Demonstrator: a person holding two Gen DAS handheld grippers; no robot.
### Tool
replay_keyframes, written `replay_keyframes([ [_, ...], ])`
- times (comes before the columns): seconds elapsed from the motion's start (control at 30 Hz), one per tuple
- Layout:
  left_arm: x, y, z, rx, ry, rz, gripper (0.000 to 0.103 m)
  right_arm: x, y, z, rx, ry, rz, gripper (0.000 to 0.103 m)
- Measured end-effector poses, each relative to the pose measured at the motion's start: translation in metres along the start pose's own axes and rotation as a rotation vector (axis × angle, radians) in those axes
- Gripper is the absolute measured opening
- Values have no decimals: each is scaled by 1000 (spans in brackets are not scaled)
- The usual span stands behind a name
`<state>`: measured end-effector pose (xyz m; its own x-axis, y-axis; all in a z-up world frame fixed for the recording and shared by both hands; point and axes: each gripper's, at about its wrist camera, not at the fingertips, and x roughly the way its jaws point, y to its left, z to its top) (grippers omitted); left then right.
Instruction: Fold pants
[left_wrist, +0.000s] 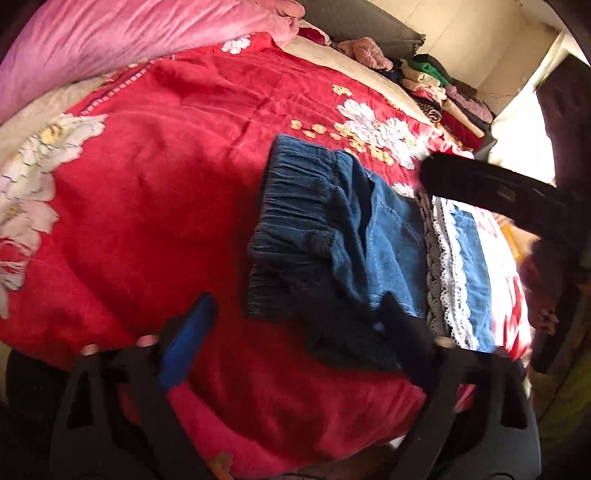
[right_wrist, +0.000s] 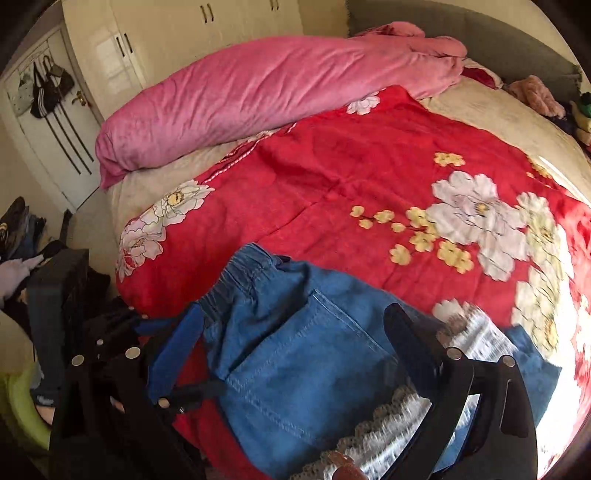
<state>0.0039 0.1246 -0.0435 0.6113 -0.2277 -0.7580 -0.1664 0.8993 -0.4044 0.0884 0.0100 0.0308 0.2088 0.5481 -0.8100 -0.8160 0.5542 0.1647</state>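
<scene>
Blue jeans (left_wrist: 391, 236) with a gathered elastic waistband (left_wrist: 295, 221) and a white and grey lace hem (left_wrist: 450, 280) lie partly folded on the red floral blanket (left_wrist: 147, 206). My left gripper (left_wrist: 297, 301) stands open over the near corner of the waistband. Its blue pad (left_wrist: 192, 332) rests apart from the cloth and its dark right finger (left_wrist: 399, 325) lies across the denim. My right gripper (right_wrist: 293, 310) is also open, straddling the jeans (right_wrist: 295, 362) by the back pocket. One of its black fingers (left_wrist: 491, 188) shows in the left wrist view, above the lace.
A rolled pink quilt (right_wrist: 258, 96) lies along the far side of the bed. Folded clothes (left_wrist: 443, 92) are stacked at the bed's far right corner. A wardrobe (right_wrist: 166, 33) and a door hung with bags (right_wrist: 48, 92) stand beyond the bed's left edge.
</scene>
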Motion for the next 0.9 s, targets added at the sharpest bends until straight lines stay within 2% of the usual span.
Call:
replay_keyframes([
  [0.03, 3, 0, 0, -5, 7, -9, 58, 9, 1, 5, -9, 16, 0, 97],
  [0.23, 11, 1, -2, -5, 19, -14, 58, 55, 8, 21, -36, 109, 19, 97],
  [0.37, 13, 1, -1, -5, 24, -23, 58, 78, 9, 21, -28, 138, 46, 95],
  [0.4, 14, 2, -1, -4, 26, -24, 59, 84, 9, 19, -27, 148, 58, 85],
  [0.43, 14, 1, -1, -3, 29, -27, 60, 90, 8, 17, -22, 162, 77, 69],
  [0.47, 14, 2, -1, -3, 32, -30, 61, 93, 6, 14, -14, 166, 99, 63],
  [0.53, 14, 2, -1, -6, 38, -38, 63, 90, 2, 10, 0, 149, 135, 40],
  [0.57, 14, 2, -1, -8, 38, -43, 64, 85, -1, 9, 11, 136, 150, 38],
  [0.63, 13, 1, 0, -13, 49, -56, 73, 72, -6, 6, 31, 104, 179, 32],
  [0.8, 10, -12, -1, 11, 58, -64, 86, 26, -30, -3, 95, 0, 268, 31],
  [0.9, 12, -20, 3, -3, 70, -105, 91, 0, -47, -10, 150, -55, 306, 31],
])
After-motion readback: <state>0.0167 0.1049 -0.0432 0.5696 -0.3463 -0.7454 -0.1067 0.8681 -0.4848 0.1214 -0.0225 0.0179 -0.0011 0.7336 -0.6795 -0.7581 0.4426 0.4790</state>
